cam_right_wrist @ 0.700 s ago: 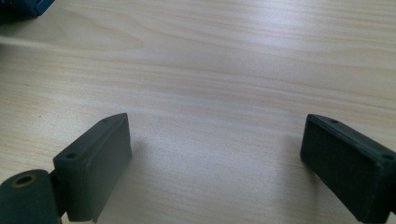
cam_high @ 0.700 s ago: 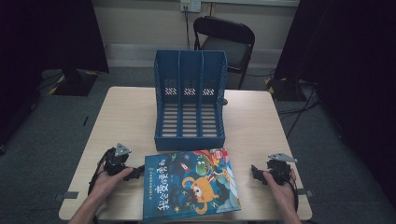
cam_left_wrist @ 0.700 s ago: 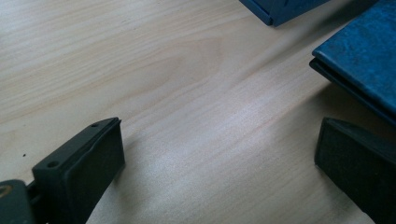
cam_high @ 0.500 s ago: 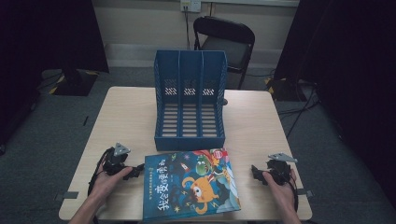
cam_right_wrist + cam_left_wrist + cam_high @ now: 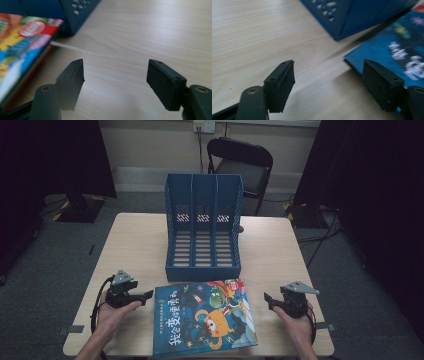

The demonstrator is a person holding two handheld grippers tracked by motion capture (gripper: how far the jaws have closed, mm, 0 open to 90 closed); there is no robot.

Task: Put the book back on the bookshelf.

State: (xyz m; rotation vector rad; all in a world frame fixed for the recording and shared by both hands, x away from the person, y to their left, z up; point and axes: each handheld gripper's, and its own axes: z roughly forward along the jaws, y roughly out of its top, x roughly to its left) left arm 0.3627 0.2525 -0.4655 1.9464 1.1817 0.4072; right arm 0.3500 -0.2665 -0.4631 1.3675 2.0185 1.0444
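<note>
Looking like a lab or studio setup: black curtains (image 5: 50, 160) hanging around, grey carpet (image 5: 45, 245), folding chair (image 5: 245, 165), wall outlet (image 5: 204, 126), cables trailing.

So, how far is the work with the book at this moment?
Nothing looks done: the picture book lies flat on the table in front of the blue file rack, whose slots are empty. Left tongs and right tongs flank it, open, gripping nothing. Grasping and moving it is probably all left.
</note>
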